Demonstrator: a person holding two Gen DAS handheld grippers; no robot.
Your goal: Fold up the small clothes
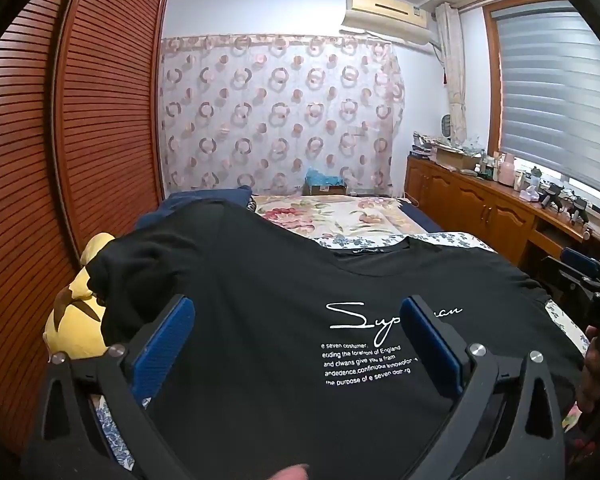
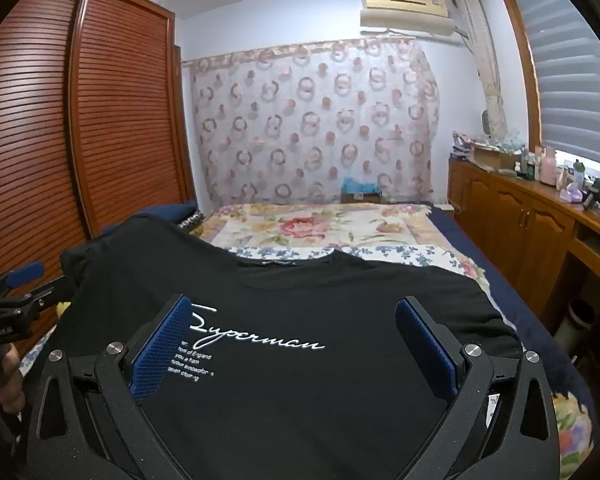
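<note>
A black T-shirt [image 1: 268, 280] with white script lettering lies spread face up on the bed, collar away from me; it also fills the right wrist view [image 2: 292, 300]. Its left sleeve [image 1: 140, 264] is bunched up over a yellow plush toy. My left gripper [image 1: 296, 316] hovers over the shirt's chest, wide open, blue pads [image 1: 164, 344] apart with nothing gripped. My right gripper [image 2: 294, 320] is likewise wide open above the lettering. Each gripper shows at the edge of the other's view: the right gripper [image 1: 592, 284], the left gripper [image 2: 16, 292].
The yellow plush toy [image 1: 76, 320] lies at the bed's left edge by the louvred wardrobe [image 1: 80, 120]. A floral quilt [image 2: 320, 224] covers the far bed. A cluttered wooden cabinet [image 2: 540, 216] runs along the right under the window. A hand [image 2: 8, 376] holds the left gripper's handle.
</note>
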